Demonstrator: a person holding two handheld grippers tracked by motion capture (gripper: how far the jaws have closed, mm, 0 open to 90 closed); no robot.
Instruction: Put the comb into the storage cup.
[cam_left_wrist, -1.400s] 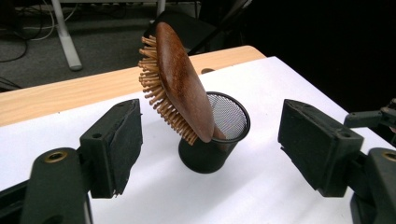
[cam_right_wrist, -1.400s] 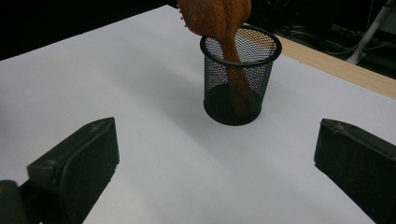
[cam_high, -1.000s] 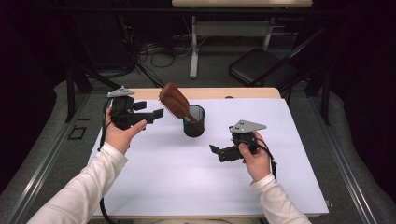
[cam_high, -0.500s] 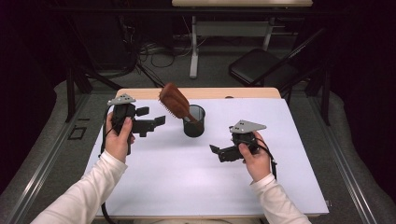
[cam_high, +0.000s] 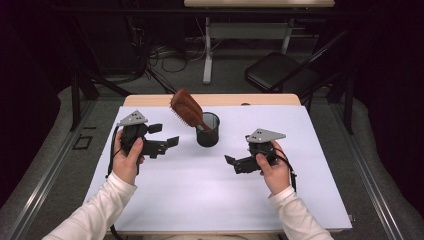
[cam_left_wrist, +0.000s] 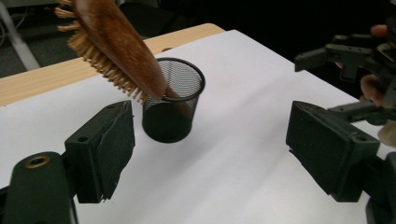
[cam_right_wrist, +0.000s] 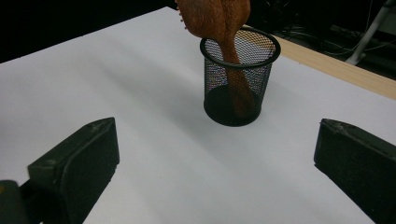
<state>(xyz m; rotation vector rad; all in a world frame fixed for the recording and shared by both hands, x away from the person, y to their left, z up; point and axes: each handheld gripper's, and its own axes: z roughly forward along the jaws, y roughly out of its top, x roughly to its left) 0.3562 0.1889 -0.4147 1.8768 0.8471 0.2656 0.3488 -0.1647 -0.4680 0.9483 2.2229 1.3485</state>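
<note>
Both grippers empty, jaws spread wide. Left gripper (cam_high: 167, 143) sits just left of the mesh cup (cam_high: 207, 130); right gripper (cam_high: 231, 161) is lower right of it, a bit further off. Wooden hairbrush (cam_high: 186, 108) stands handle-down in the cup, head leaning out over the rim toward the left gripper's side, bristles (cam_left_wrist: 105, 63) facing down toward the left gripper. In the left gripper view the cup (cam_left_wrist: 170, 105) is ahead and between the jaws, closer to the left jaw, with the brush head (cam_left_wrist: 116, 42) above it. In the right gripper view the cup (cam_right_wrist: 239, 77) is straight ahead and centred between the jaws.

Step looks like a reach for brush or cup, nothing touched yet. To do it well:
- left gripper: raise to the brush head, close across the wooden back, not on the bristles
- right gripper: move in and pinch the cup wall so it can't tip when the brush lifts
- pull the brush along its lean, not straight up; the cup looks light and may drag on the white tabletop (cam_high: 200, 200).
</note>
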